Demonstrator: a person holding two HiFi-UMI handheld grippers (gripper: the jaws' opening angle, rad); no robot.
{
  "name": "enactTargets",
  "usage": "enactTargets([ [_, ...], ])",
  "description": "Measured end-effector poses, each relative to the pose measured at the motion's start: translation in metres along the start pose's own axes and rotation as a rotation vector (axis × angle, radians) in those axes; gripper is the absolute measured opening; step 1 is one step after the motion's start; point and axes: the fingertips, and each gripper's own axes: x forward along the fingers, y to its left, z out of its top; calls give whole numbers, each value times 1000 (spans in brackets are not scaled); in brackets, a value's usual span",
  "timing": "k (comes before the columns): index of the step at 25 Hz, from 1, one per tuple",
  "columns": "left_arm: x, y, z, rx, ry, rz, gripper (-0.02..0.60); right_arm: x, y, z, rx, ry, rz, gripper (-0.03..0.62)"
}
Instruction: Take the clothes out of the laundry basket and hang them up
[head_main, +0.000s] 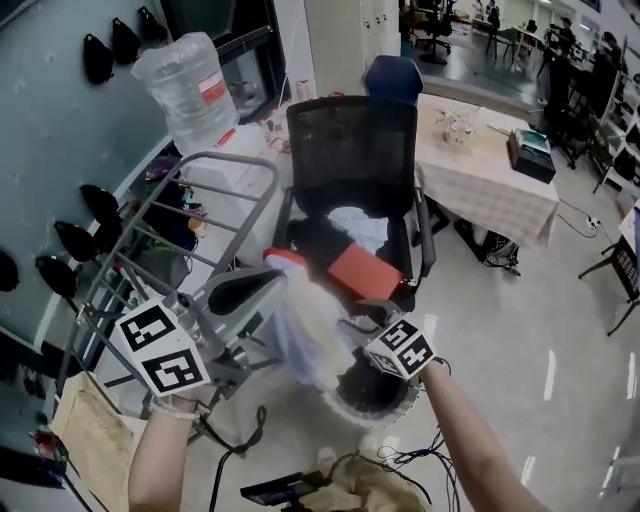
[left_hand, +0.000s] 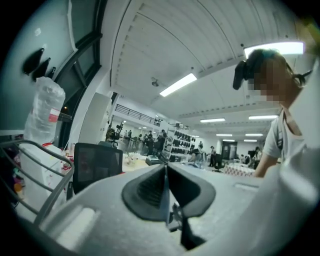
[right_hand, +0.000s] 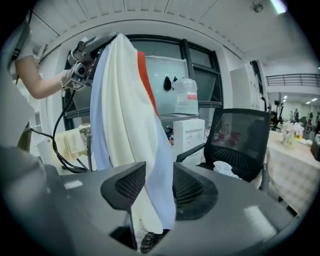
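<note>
Cloth in cream, pale blue and red (right_hand: 125, 115) hangs loose between the right gripper's (right_hand: 159, 171) wide-spread fingers. The left gripper (left_hand: 166, 172) pinches its top, fingers pressed together, high in front of the black chair (head_main: 350, 150), near the laundry basket (head_main: 345, 408).

Mesh chair (head_main: 352, 150), likely water jug (head_main: 188, 88)

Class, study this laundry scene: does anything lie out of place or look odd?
A crumpled white cloth lies on the seat of the office chair, neither in the laundry basket nor hung on the rack. Nothing else stands out.
</note>
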Motion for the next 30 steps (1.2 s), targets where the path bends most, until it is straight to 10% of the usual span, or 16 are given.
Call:
enactTargets([
  [4, -11, -10, 9, 7, -18, 16, 11, 9, 19, 3, 28, -31, 62, 140],
  [6, -20, -10, 9, 19, -14, 40, 11, 7, 18, 5, 5, -34, 31, 15],
  [19, -123, -1, -2, 41, -51, 330, 11, -68, -30, 102, -165, -119, -239, 12],
  [30, -199, -12, 19, 117, -88, 581, 11, -77, 9, 225, -318, -311, -200, 12],
])
